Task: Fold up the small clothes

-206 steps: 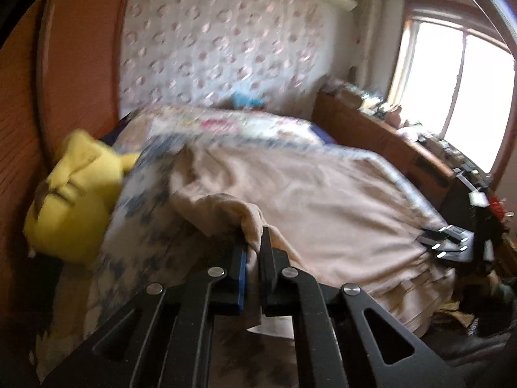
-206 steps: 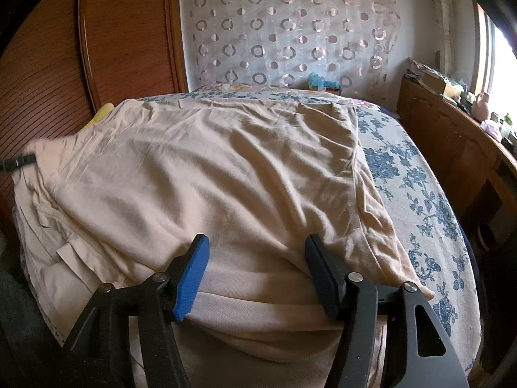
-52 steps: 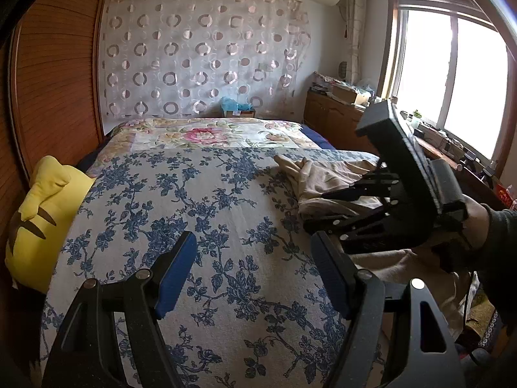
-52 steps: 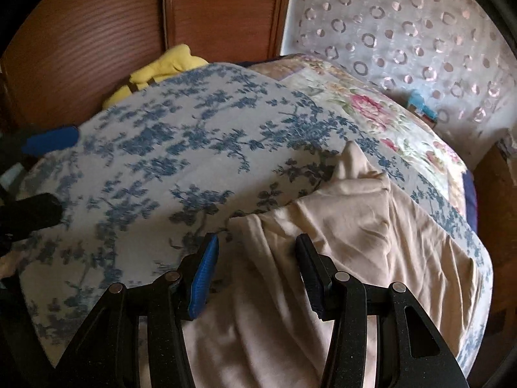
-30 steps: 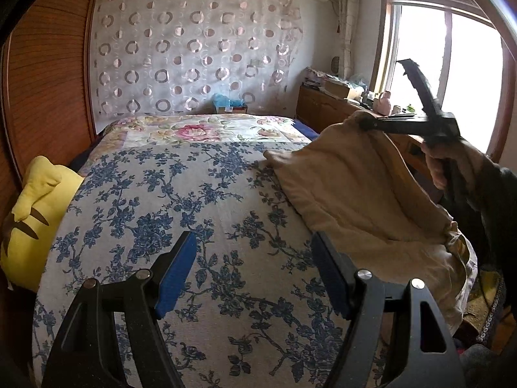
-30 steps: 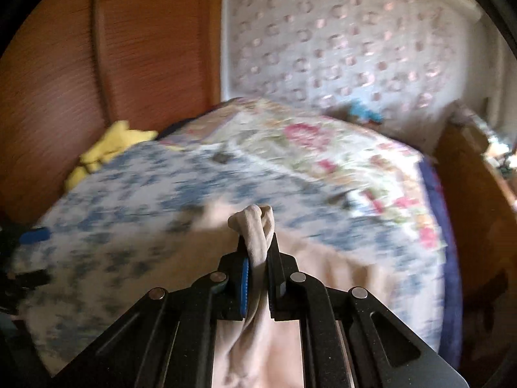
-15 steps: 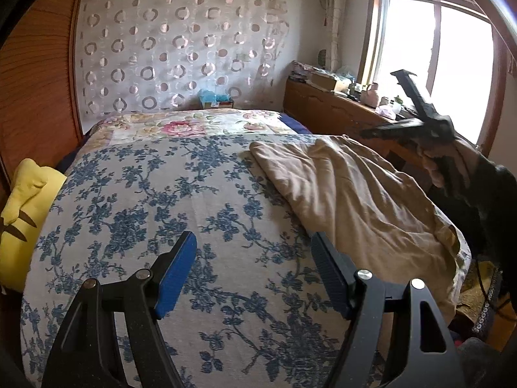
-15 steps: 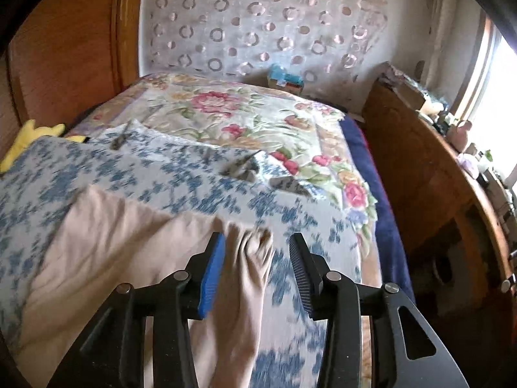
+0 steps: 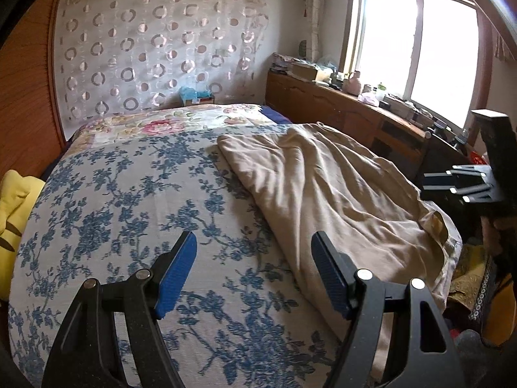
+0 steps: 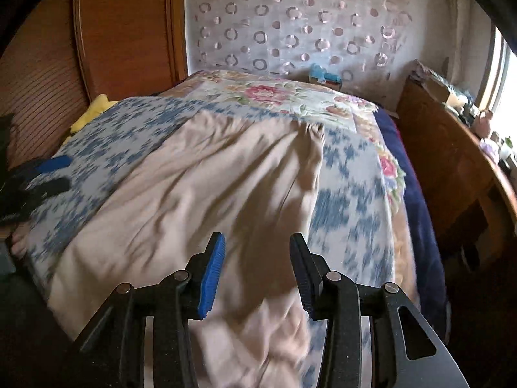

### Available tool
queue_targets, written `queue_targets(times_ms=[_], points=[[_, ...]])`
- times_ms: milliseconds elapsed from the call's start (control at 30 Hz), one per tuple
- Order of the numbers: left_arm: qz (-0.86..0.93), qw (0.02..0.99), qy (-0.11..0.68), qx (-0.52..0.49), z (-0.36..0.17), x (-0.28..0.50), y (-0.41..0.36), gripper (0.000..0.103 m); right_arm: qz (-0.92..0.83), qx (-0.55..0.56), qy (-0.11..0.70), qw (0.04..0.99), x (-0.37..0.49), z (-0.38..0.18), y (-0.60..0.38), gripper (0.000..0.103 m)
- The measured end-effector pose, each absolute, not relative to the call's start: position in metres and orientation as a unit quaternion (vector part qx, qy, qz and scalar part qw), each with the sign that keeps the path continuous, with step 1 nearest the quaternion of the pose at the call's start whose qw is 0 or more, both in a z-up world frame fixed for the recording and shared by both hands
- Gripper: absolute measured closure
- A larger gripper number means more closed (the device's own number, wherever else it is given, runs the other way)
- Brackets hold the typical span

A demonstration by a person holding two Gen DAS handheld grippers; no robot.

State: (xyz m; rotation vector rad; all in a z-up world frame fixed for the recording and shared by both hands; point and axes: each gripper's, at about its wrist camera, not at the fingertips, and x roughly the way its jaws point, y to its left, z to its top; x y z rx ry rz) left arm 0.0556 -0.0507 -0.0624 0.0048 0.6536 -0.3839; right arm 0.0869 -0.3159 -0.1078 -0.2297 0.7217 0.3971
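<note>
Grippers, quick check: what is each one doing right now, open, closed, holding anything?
Left gripper: open, holding nothing, above the floral bedspread.
Right gripper: open, holding nothing, above the beige cloth.

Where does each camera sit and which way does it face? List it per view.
Left wrist: behind the open left gripper, facing up the bed toward the curtain; the right gripper shows at right.
Right wrist: behind the open right gripper, over the beige garment; the left gripper shows at left.
Shared: bed, garment, curtain.
</note>
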Motion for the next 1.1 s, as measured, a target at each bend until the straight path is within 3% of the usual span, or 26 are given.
queue_targets(times_ms=[300, 333, 433, 600, 633, 733, 1100], points=[[-0.204, 0.922, 0.329, 0.017, -0.065, 0.052, -0.069, 0.029, 0.203, -0.114, 0.387, 0.892, 0.053, -0.104, -0.336, 0.062], [-0.205, 0.921, 0.331, 0.019, -0.065, 0.051, -0.072, 0.029, 0.204, -0.114, 0.389, 0.891, 0.055, -0.104, -0.337, 0.067], [-0.207, 0.918, 0.336, 0.028, -0.067, 0.049, -0.079, 0.029, 0.203, -0.106, 0.399, 0.888, 0.057, -0.104, -0.341, 0.070], [-0.206, 0.915, 0.344, 0.036, -0.069, 0.048, -0.086, 0.029, 0.209, -0.113, 0.409, 0.881, 0.053, -0.111, -0.341, 0.088], [-0.206, 0.915, 0.346, 0.039, -0.069, 0.048, -0.088, 0.029, 0.209, -0.114, 0.409, 0.881, 0.052, -0.112, -0.342, 0.096], [-0.205, 0.914, 0.348, 0.043, -0.069, 0.049, -0.091, 0.029, 0.216, -0.115, 0.403, 0.882, 0.049, -0.110, -0.348, 0.102], [-0.200, 0.912, 0.354, 0.043, -0.069, 0.050, -0.091, 0.029, 0.188, -0.134, 0.401, 0.887, 0.024, -0.104, -0.373, 0.103]])
